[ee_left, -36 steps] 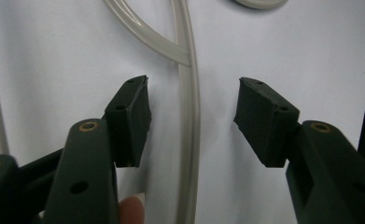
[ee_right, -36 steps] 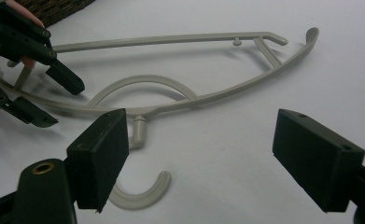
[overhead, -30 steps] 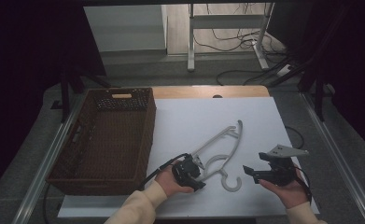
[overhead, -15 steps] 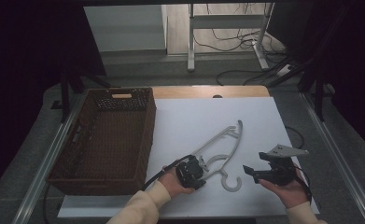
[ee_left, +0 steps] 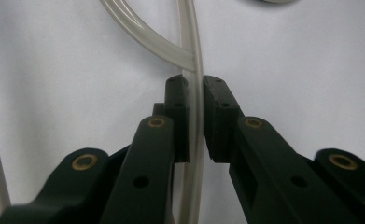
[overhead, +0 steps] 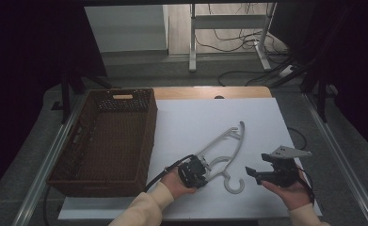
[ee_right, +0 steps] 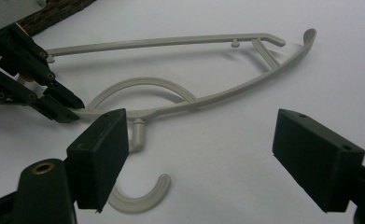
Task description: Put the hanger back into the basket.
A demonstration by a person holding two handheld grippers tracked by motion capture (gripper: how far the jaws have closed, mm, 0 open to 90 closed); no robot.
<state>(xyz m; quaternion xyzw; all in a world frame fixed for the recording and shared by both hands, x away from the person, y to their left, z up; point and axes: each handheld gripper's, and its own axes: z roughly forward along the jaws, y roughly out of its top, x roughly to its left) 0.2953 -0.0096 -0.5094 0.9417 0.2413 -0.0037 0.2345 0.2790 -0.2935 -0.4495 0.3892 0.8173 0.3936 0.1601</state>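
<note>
Covering the table, a white sheet (overhead: pixel 210 117) holds a cream plastic hanger (overhead: pixel 221 150); left gripper (overhead: pixel 201 172) clamps its arm, right gripper (overhead: pixel 259 173) beside, jaws spread.

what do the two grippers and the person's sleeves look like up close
Both grippers are black. The left gripper has flat block fingers on arms with brass-coloured rivets and trails a black cable. The right gripper has broad rectangular fingers and carries a grey three-cornered plate. The sleeves are cream.
</note>
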